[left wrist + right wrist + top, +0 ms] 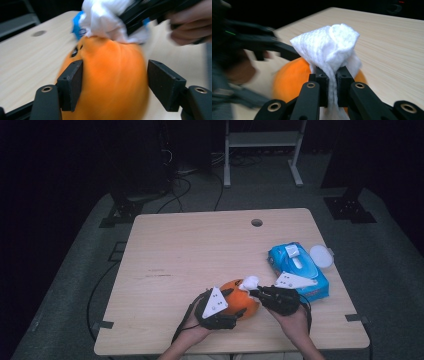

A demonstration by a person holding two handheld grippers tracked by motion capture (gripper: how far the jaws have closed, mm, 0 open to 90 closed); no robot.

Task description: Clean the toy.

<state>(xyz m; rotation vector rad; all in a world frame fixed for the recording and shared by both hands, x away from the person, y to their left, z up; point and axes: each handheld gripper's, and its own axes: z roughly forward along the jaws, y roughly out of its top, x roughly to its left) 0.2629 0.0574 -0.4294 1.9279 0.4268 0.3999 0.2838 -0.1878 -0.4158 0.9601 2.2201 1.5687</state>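
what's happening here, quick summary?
A person is wiping an orange pumpkin toy with a white wipe. The right gripper is shut on the wipe and presses it on top of the pumpkin. The left gripper straddles the pumpkin, right pad apart from it. A blue wipes pack lies at the table edge.

White wipe point(332, 42) atop blurred orange ball point(112, 82)
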